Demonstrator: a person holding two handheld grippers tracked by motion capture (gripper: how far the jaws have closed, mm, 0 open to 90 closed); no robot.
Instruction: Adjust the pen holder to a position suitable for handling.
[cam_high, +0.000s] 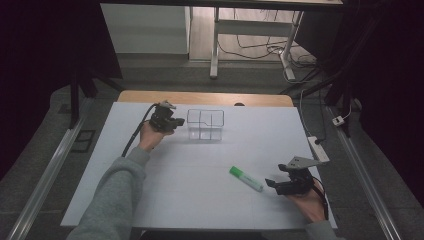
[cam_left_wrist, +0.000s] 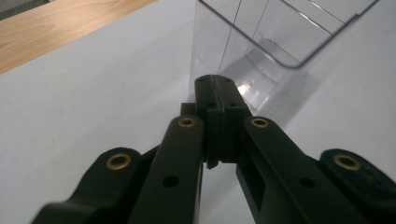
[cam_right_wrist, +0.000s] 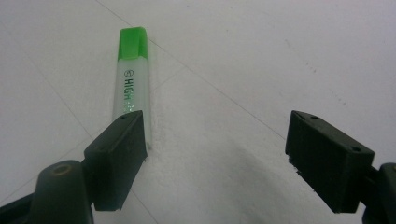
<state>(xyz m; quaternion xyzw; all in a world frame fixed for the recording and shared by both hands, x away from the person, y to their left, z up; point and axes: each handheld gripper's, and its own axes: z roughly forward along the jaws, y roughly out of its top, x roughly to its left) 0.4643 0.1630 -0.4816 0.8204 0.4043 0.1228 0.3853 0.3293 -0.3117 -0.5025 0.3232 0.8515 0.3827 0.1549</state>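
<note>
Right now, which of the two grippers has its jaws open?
The right gripper: its jaws stand wide apart beside the green highlighter lying on the table. The left gripper has its jaws pressed together, next to the clear plastic organizer.

We see a lab-like recording room, dim at its edges: a white work board (cam_high: 200, 165) lies over a wooden tabletop (cam_high: 205, 97) on a grey carpeted floor (cam_high: 45, 150), metal rails (cam_high: 42, 180) running along both sides. Beyond it stand a bare white-framed desk (cam_high: 250, 30) with loose cables (cam_high: 265, 47) trailing beneath, and a power strip (cam_high: 318, 148) rests at the board's right edge. Dark drapes or stands close off the flanks.
</note>
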